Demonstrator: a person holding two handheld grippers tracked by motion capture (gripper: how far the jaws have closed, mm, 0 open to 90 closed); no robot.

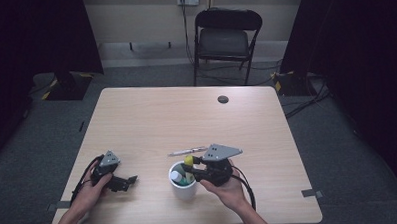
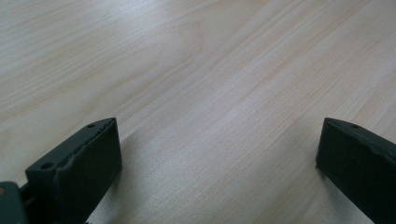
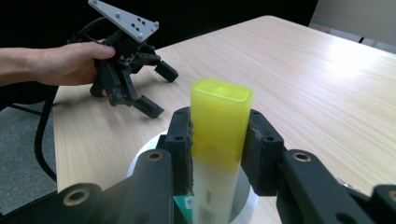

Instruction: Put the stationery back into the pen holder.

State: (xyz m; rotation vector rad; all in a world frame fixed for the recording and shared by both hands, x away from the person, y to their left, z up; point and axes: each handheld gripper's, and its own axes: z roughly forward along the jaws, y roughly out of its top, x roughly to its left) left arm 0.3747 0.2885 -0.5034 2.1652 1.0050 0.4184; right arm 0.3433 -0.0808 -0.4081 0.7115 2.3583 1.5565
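Tabletop: highlighter (image 3: 219, 126) between right claw (image 3: 220, 140) pads

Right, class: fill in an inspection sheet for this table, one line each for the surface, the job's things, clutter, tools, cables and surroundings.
Surface: pale wooden table, with a round dark cable hole near the far edge.
Job's things: yellow-capped marker upright over a white cup; other items already stand in the cup.
Clutter: one pen lying just beyond the cup.
Tools: right tool shut on the marker, jaws pressing its two sides; left tool open, low over bare table.
Cables: black cable looping from the left tool; another trailing from the right tool.
Surroundings: folding chair behind the table, dark curtains either side, grey floor.
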